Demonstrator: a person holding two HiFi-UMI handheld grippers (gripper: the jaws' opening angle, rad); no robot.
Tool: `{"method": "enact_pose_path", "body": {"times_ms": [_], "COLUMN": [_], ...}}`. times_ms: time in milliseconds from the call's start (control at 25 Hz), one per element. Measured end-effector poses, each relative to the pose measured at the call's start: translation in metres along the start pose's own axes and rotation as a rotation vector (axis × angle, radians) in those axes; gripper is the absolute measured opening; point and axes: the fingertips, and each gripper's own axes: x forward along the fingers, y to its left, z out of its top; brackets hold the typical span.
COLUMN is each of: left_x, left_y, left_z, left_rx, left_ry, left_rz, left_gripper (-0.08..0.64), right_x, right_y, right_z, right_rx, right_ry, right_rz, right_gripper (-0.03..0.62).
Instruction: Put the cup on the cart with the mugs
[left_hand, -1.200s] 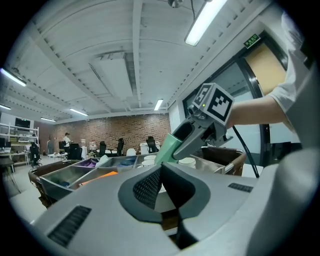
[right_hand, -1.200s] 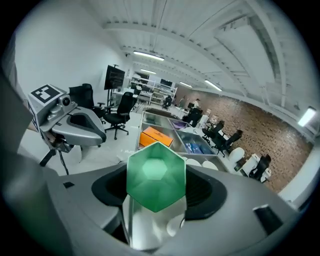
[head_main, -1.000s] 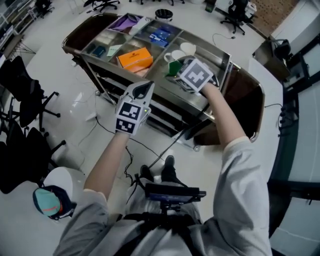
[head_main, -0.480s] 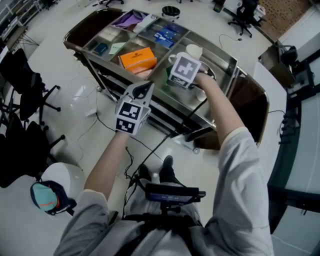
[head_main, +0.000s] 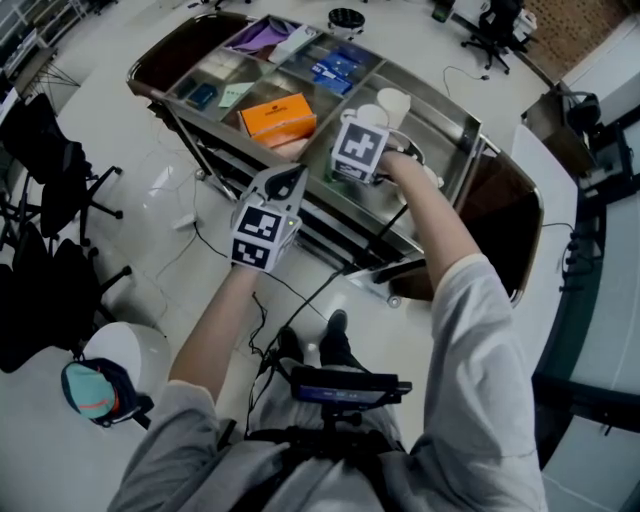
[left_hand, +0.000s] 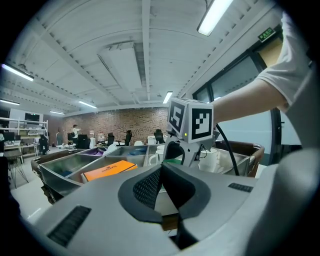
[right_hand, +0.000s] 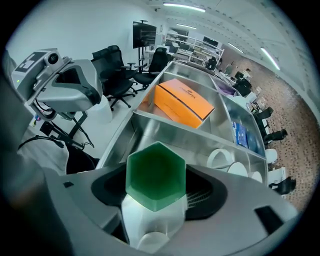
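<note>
Right tool (right_hand: 157, 197) clasps green cup (right_hand: 155, 176) above cart bin (right_hand: 150, 134) of white mugs (right_hand: 220, 159), seemingly three; left tool (left_hand: 161, 184) closed, empty.

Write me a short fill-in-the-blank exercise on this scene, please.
The right gripper holds a cup that is ___ inside.
The large box on the cart is ___ in colour.
The left gripper, jaws together, holds ___.
Missing words: green; orange; nothing.

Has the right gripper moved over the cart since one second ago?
Yes. The right gripper, shut on the green cup, has shifted left, closer to the orange box on the cart.
</note>
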Motion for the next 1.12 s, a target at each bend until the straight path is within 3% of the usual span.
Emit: {"method": "enact_pose_path", "body": {"times_ms": [160,440,600,1120], "left_x": [-0.002,-0.003,-0.002,-0.004], "left_y": [0.001,0.003,0.004,0.003], "left_z": [-0.003,-0.009,-0.012,-0.013], "left_rx": [0.000,-0.005,-0.010,-0.021], "left_ry": [0.006,0.016,0.021,0.023], "left_rz": [0.004,0.010,0.015,0.009], "left_gripper": [0.004,0.004,0.003,0.003], "right_x": [0.003,0.003,-0.001,-0.019], "right_y": [-0.002,0.000,-0.007,-0.007], "right_z": [0.005,0.006,-0.002,0.004], "right_rx": [0.019,0.020,0.031,0.043], "right_ry": [-0.046,-0.059,-0.028,-0.103], "right_rz": [-0.001,-0.006,-0.048,-0.068], "right_gripper": [0.316,0.321,0.336,0.359]}}
